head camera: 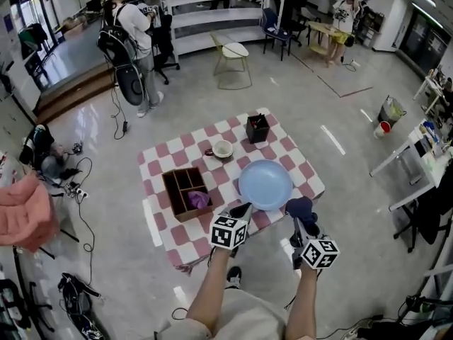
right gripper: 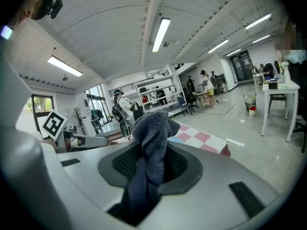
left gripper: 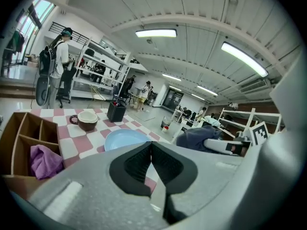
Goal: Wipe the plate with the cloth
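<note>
The right gripper (right gripper: pixel 148 166) has its jaws clenched on a dark blue-grey cloth (right gripper: pixel 151 128), which bunches up above the jaws and hangs down behind them. The left gripper (left gripper: pixel 151 161) has its jaws pressed together with nothing between them. The pale blue plate (head camera: pixel 265 184) lies flat on the red-and-white checked bench (head camera: pixel 166 160), just ahead of the left jaws and ahead and to the left of the right jaws. The held cloth sits near the plate's rim, and contact cannot be judged. Left of the left jaws stands a wooden divided box (left gripper: pixel 24 140) holding a purple rag (left gripper: pixel 44 160). Beyond the plate are a brown mug (left gripper: pixel 86 120) and a black container (left gripper: pixel 116 111).
</note>
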Motion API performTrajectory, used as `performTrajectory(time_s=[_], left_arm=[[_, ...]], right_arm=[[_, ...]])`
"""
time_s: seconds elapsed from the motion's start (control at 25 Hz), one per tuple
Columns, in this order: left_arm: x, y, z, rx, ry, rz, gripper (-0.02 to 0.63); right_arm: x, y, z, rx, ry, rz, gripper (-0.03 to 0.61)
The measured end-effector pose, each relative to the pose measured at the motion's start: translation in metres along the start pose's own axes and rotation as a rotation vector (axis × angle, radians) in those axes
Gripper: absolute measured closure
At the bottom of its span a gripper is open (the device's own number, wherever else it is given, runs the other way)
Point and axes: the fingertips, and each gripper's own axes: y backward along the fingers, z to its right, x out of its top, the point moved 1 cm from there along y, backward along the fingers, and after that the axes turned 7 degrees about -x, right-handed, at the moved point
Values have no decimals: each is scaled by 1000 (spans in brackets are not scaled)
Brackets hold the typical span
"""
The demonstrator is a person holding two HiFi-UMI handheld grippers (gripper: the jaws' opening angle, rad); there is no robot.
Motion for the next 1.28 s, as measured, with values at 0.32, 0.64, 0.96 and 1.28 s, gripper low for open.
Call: performTrajectory(time_s=[0.32, 0.64, 0.96, 1.28], left_arm=[[-20, -16, -32, 5, 40, -53, 604], [-27, -37, -60, 68, 79, -58, 604], [-12, -64, -113, 194, 183, -36, 604], [-11, -93, -164, 286, 454, 56, 604]], right_arm=[[-7, -37, -1, 53, 36, -44, 460], [-16, -64, 14, 121, 96, -114, 459], [8, -148, 10, 292, 154, -187, 459], [55, -232, 7, 503, 209, -246, 460]])
